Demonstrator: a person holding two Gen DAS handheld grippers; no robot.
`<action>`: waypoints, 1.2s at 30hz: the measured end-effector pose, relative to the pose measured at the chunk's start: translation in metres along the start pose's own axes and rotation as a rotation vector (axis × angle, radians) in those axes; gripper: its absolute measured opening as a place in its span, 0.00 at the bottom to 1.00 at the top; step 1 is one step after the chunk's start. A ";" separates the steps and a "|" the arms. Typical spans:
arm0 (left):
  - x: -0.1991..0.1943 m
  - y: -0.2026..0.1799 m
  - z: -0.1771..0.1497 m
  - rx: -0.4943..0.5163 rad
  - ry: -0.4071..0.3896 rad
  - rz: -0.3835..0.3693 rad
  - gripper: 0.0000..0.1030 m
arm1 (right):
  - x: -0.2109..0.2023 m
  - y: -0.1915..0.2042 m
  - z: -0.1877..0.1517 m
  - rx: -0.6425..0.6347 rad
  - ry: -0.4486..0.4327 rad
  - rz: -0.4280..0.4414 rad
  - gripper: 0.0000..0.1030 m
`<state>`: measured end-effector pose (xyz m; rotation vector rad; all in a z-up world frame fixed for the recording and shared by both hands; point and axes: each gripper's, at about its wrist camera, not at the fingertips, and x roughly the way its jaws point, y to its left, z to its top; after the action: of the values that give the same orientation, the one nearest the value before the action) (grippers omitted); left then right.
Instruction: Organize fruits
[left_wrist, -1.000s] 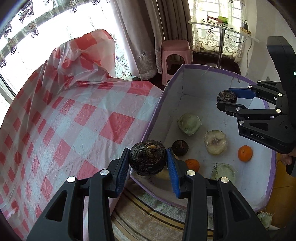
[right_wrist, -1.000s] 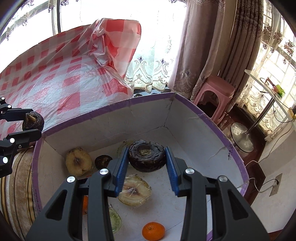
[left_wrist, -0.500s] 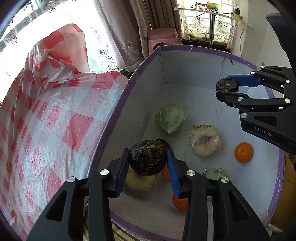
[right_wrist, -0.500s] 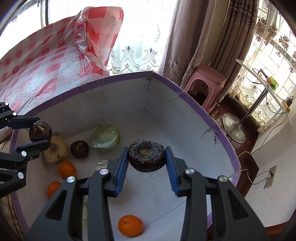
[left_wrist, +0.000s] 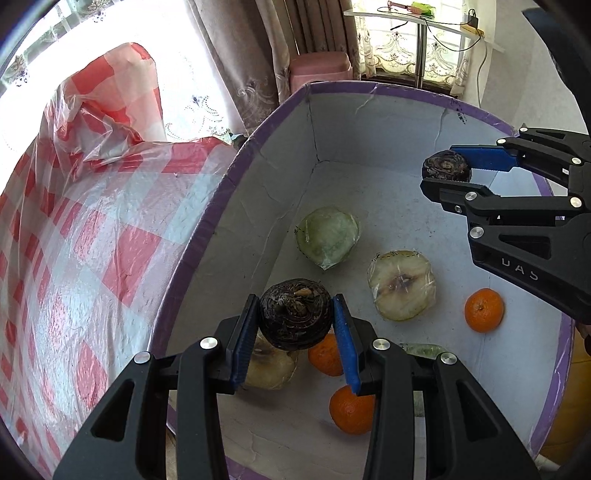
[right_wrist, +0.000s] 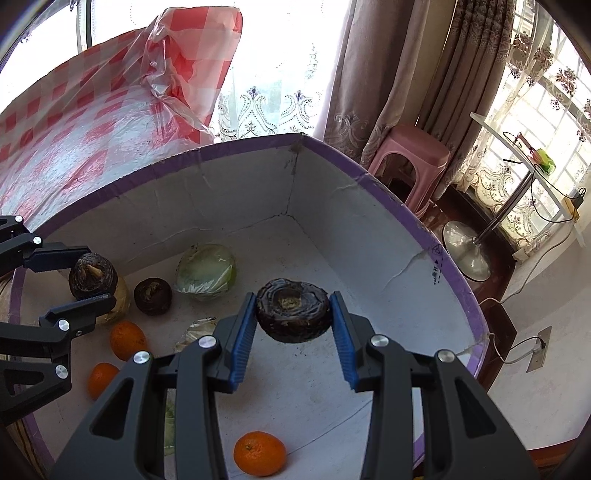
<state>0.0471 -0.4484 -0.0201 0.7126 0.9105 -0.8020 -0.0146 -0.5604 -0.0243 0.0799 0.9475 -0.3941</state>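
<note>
- Change noted: a second ago I had the left gripper (left_wrist: 295, 325) at the near edge of the box (left_wrist: 266, 122), half over the checked cloth (left_wrist: 92, 240); both claws have since dropped and moved in, and now hang inside the walls. My reading: carry finished, release is next
- Left gripper: clamped on a dark round fruit (left_wrist: 295, 314), blue pads pressing both its sides; fruit off the floor, above the near-left corner
- Under that fruit, nearest first: orange (left_wrist: 349, 410), second orange (left_wrist: 325, 354), pale fruit (left_wrist: 271, 363) partly hidden by the claw
- Right gripper (right_wrist: 293, 317): clamped on a flatter dark fruit (right_wrist: 293, 315), hanging clear over bare floor in the right half of the box
- Mid box: wrapped halved fruit (left_wrist: 402, 291), lone orange (left_wrist: 484, 310) to its right, loose dark fruit (right_wrist: 152, 297) on the left
- Further in: wrapped green cabbage-like head (left_wrist: 327, 236)
- Far corner: bare; I judge free landing room there and under the right claw
</note>
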 end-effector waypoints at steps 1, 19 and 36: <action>0.001 0.000 0.001 -0.003 0.000 -0.002 0.37 | -0.001 -0.001 0.000 0.004 -0.006 -0.004 0.40; -0.002 0.000 0.000 -0.021 -0.015 -0.010 0.52 | -0.003 -0.001 0.002 0.009 -0.017 -0.025 0.59; -0.023 0.006 -0.011 -0.050 -0.047 -0.022 0.79 | -0.017 -0.007 -0.003 0.077 -0.044 -0.041 0.72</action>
<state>0.0392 -0.4299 -0.0029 0.6385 0.8948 -0.8096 -0.0282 -0.5608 -0.0118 0.1214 0.8913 -0.4684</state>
